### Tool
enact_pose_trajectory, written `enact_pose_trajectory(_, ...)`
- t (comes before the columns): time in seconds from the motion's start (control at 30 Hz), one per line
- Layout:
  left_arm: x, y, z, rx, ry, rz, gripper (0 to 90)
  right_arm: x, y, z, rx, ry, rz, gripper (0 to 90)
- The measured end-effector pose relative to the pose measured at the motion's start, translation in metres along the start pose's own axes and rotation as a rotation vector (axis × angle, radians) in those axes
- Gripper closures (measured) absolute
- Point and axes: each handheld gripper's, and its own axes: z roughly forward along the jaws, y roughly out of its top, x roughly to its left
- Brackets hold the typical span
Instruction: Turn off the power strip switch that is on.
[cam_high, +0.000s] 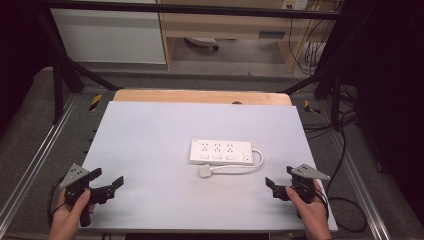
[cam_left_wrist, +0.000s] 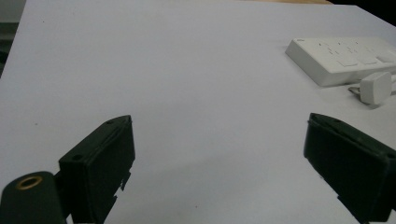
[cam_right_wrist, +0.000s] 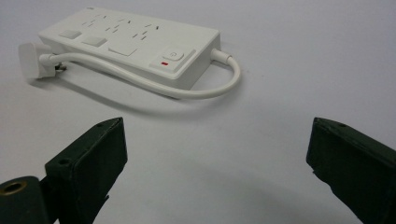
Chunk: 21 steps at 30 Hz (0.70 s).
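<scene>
A white power strip lies flat near the middle of the pale table sheet. Its short white cord loops round from the right end to a white plug lying loose in front of it. My left gripper is held at the near left, open and empty, well apart from the strip and plug. My right gripper is held at the near right, open with nothing between its jaws. From it, the strip, cord and plug lie just ahead.
A wooden table edge shows behind the sheet. Black frame posts and metal rails flank the table. Loose black cables trail on the floor at the right. A cabinet stands beyond.
</scene>
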Motion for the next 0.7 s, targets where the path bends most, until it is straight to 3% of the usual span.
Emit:
enact_pose_trajectory(0.47,-0.0006,0.0001,0.0006,0.001,-0.003,0.003,8.8,-0.0038,0.0037,-0.0051,-0.026,0.027,0.044,4.0)
enact_pose_trajectory(0.7,-0.0006,0.0001,0.0004,0.000,-0.002,0.005,8.8,-0.0052,0.0053,-0.0077,-0.047,0.011,0.046,4.1)
